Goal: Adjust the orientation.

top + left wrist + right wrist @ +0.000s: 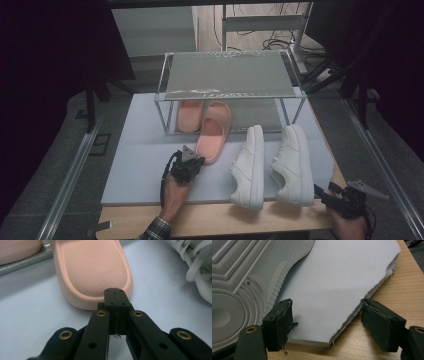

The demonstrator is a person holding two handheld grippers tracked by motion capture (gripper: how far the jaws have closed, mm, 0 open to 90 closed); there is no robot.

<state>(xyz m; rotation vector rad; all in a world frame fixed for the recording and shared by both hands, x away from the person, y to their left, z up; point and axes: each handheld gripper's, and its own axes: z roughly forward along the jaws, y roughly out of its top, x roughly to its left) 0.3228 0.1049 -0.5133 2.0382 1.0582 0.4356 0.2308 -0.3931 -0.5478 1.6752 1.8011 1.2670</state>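
A pink slipper point(214, 131) lies half out from under the clear rack point(227, 75), its heel toward me; its mate point(188, 116) sits under the rack. My left gripper point(198, 161) is shut and empty, its tips point(115, 293) right at the slipper's heel rim point(92, 272). Two white sneakers point(248, 167) point(294, 161) lie on their sides on the grey mat point(140, 165). At the mat's near right corner my right gripper point(320, 193) stands open. That corner point(329, 302) lies between its pads point(279, 322), and a sneaker sole point(237, 290) is just to their left.
The mat lies on a wooden table point(220, 220), with bare wood along the front edge point(392, 290). Metal rails point(70, 175) run along both sides of the table. Cables and stand legs point(280, 40) are behind the rack.
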